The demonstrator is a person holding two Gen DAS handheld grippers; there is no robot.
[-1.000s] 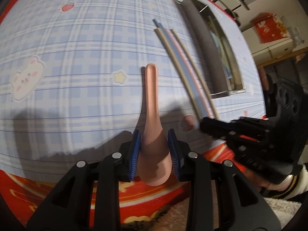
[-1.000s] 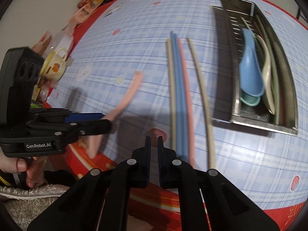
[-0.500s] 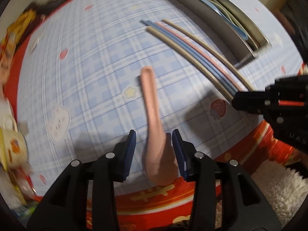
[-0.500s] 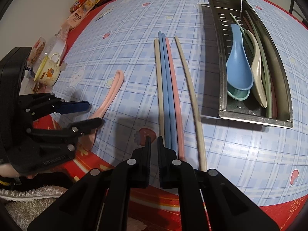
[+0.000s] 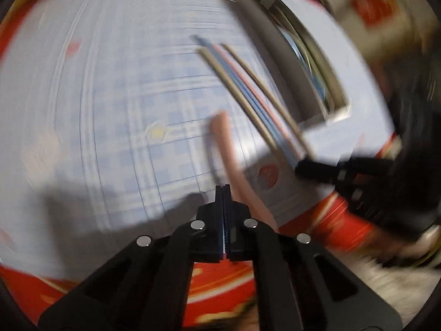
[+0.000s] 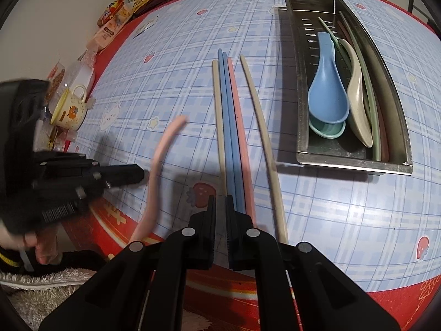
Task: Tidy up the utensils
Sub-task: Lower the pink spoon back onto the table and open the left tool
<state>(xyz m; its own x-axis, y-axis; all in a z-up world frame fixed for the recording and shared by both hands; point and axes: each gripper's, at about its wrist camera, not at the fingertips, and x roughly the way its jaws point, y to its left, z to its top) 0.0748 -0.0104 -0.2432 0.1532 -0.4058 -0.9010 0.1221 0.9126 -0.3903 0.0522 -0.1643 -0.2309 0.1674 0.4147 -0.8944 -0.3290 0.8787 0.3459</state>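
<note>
While beside the pink spoon [image 5: 234, 162] — left gripper [image 5: 223, 190] closed, empty

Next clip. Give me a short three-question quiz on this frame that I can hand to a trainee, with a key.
1. True or false: the pink spoon lies inside the metal tray.
2. How many chopsticks lie on the tablecloth, outside the tray? A three, B five, C seven.
3. Fill in: the spoon resting over the teal spoon in the tray is ____ in colour.
Key: 1 false; 2 B; 3 blue.
</note>
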